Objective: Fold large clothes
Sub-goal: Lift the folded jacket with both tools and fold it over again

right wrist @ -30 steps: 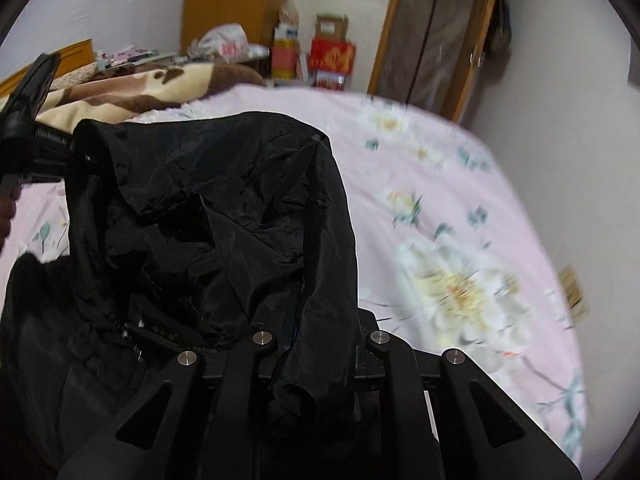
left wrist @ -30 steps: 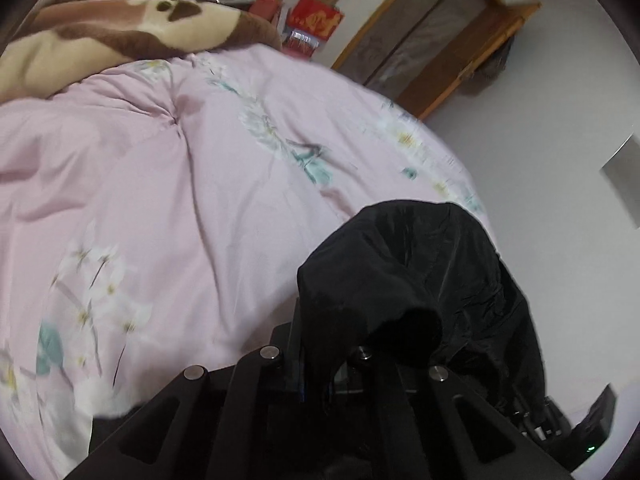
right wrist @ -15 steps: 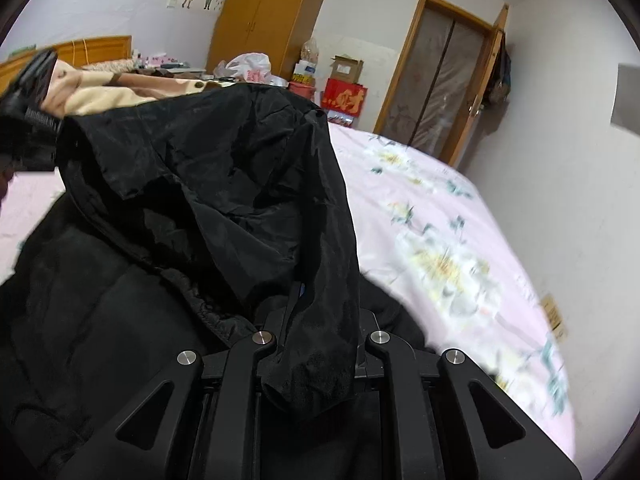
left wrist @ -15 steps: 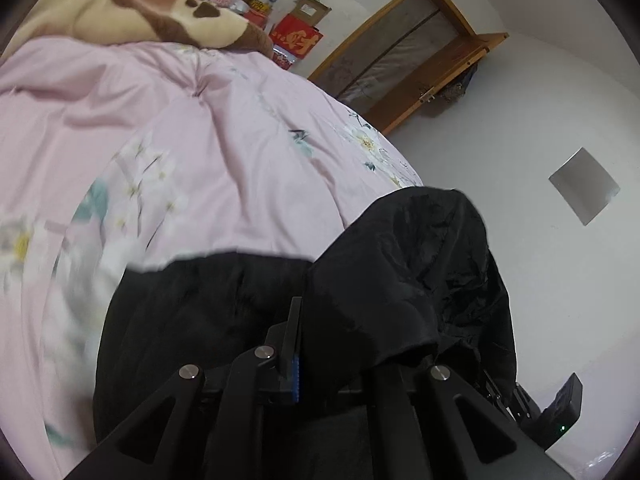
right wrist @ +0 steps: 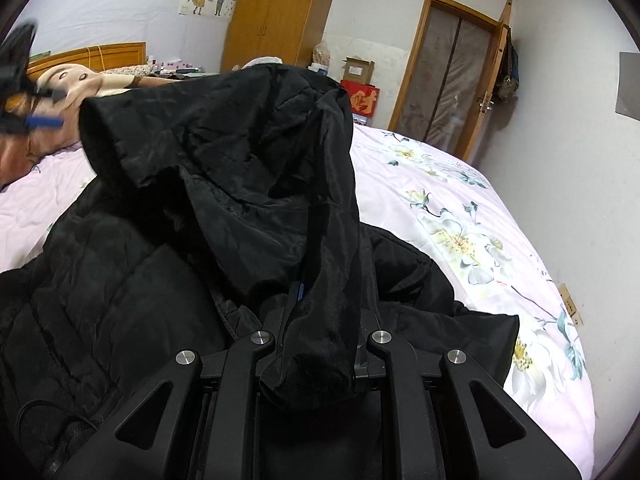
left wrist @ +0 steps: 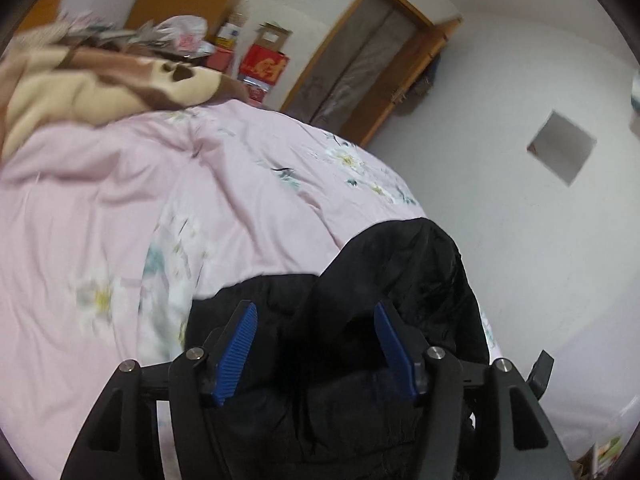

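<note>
Black padded jacket [left wrist: 372, 360] of quilted, shiny fabric lay on the pink floral bedspread [left wrist: 160, 208] in the left wrist view, bunched just in front of the left gripper [left wrist: 316, 344], whose blue ribbed pads [left wrist: 236, 348] stood wide apart with dark cloth lying between them but not pinched. A brown and cream plush blanket [left wrist: 80, 88] was heaped at the far end of the bed. In the right wrist view, the right gripper [right wrist: 320, 320] was clamped on a fold of the jacket's thin black lining or hood, holding it raised over the quilted body spread across the bedspread [right wrist: 480, 240]; the left gripper [right wrist: 24, 92] showed blurred at the far left edge, apart from the raised cloth. By my judgement, the step in hand was carrying a flap over the body, with the left side released. The next move probably called for lowering the held flap flat and regripping another edge with the free claw.
</note>
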### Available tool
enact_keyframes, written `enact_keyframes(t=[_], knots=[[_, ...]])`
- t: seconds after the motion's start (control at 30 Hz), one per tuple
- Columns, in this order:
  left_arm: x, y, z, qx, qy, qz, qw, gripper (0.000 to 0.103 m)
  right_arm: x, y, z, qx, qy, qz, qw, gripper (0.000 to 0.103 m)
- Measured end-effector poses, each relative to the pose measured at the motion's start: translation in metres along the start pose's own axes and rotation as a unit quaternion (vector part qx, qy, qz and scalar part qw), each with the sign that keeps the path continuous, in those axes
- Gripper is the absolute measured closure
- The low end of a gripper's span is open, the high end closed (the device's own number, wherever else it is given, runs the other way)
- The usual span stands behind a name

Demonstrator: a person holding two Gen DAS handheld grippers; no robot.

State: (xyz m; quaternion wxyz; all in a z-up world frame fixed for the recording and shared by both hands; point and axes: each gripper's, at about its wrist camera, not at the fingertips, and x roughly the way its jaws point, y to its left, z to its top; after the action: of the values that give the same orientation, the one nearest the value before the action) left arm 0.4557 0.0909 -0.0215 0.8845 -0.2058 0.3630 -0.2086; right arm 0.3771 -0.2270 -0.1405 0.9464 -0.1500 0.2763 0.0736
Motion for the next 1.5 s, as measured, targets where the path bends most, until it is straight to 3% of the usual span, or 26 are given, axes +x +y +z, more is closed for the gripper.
enact_keyframes(t=[0.23, 0.3, 0.4, 0.47, 0.5, 0.53, 0.6, 0.7, 0.83, 0.97, 1.17, 1.23, 1.3, 1.4, 1.5], knots=[[0.074, -0.070, 0.059, 0.103, 0.059, 0.040, 0.9921, 0.037, 0.009, -0.010, 0.005, 0.004, 0.002, 0.008, 1.000, 0.086], [0.107, -0.086, 0.066, 0.126, 0.112, 0.041, 0.9849, 0.037, 0.010, -0.011, 0.001, 0.003, 0.001, 0.012, 1.000, 0.086], [0.156, -0.098, 0.066, 0.138, 0.182, 0.079, 0.9703, 0.039, 0.010, -0.012, -0.001, 0.001, 0.000, 0.015, 1.000, 0.086], [0.180, -0.107, 0.061, 0.158, 0.199, 0.107, 0.9613, 0.046, 0.011, -0.013, -0.003, 0.003, 0.000, 0.016, 1.000, 0.086], [0.186, -0.109, 0.059, 0.163, 0.206, 0.116, 0.9579, 0.055, 0.011, -0.014, -0.003, 0.005, 0.001, 0.017, 1.000, 0.086], [0.194, -0.110, 0.056, 0.162, 0.211, 0.122, 0.9562, 0.075, 0.011, -0.014, -0.003, 0.007, 0.001, 0.018, 1.000, 0.086], [0.201, -0.109, 0.053, 0.154, 0.225, 0.121, 0.9544, 0.091, 0.011, -0.016, -0.002, 0.008, 0.001, 0.020, 1.000, 0.086], [0.196, -0.108, 0.046, 0.164, 0.218, 0.131, 0.9530, 0.098, 0.010, -0.021, -0.001, 0.012, 0.002, 0.026, 1.000, 0.085], [0.165, -0.108, 0.040, 0.159, 0.187, 0.108, 0.9634, 0.098, 0.008, -0.033, 0.003, 0.052, 0.011, 0.052, 0.997, 0.082], [0.133, -0.103, 0.014, 0.187, 0.159, 0.089, 0.9652, 0.098, -0.004, -0.049, 0.010, 0.093, 0.018, 0.090, 0.991, 0.078], [0.092, -0.075, -0.029, 0.169, 0.130, 0.061, 0.9751, 0.098, -0.039, -0.076, 0.032, 0.128, 0.007, 0.123, 0.984, 0.070], [0.081, -0.071, -0.042, 0.167, 0.125, 0.047, 0.9769, 0.098, -0.057, -0.080, 0.049, 0.119, -0.017, 0.128, 0.985, 0.060], [0.068, -0.070, -0.058, 0.183, 0.112, 0.049, 0.9754, 0.098, -0.067, -0.079, 0.070, 0.097, -0.030, 0.137, 0.985, 0.041], [0.061, -0.065, -0.070, 0.180, 0.111, 0.049, 0.9762, 0.098, -0.073, -0.062, 0.104, 0.035, -0.055, 0.145, 0.987, 0.038], [0.058, -0.065, -0.075, 0.186, 0.105, 0.052, 0.9755, 0.098, -0.057, -0.027, 0.129, -0.062, -0.024, 0.159, 0.985, 0.037]])
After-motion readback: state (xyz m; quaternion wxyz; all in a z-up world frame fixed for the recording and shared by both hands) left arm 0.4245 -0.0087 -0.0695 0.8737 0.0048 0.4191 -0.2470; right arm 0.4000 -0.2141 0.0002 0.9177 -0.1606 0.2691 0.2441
